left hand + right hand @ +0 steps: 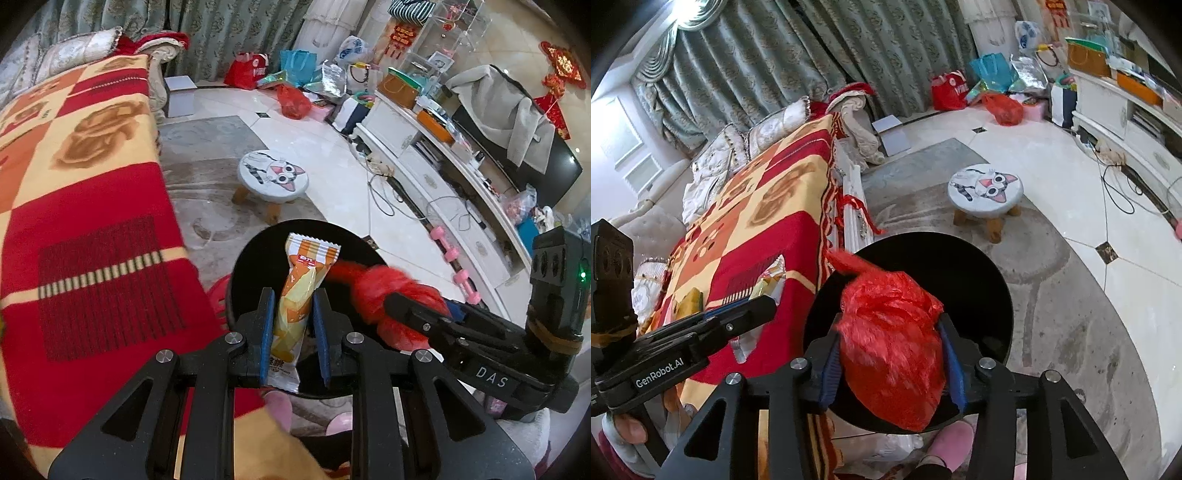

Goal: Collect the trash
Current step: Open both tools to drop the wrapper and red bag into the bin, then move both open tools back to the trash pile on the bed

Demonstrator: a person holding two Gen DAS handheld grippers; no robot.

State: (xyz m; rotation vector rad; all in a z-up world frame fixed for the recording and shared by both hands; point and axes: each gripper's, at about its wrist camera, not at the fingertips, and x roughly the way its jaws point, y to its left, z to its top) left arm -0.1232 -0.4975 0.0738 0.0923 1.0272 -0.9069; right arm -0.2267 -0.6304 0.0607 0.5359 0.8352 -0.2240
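1. The left gripper (293, 332) has its blue-padded fingers (266, 332) pinching an orange and white snack wrapper (299, 295), which stands upright between them.
2. The right gripper (892, 363) has its fingers (951, 363) pressed against a crumpled red plastic bag (892, 343) (a twisted tail of it sticks up to the left).
3. Both pieces of trash hang over the dark opening of a round black bin (979, 266), which stands on the floor just beside the couch.
4. In the left wrist view the red bag and the right gripper reach in from the right, over the bin's rim (258, 243).
5. A red and yellow checked blanket (74, 184) covers the couch; more wrappers (772, 280) lie on it.
6. Farther off, a small stool with a cat face (273, 177) stands on a grey rug (1052, 295).
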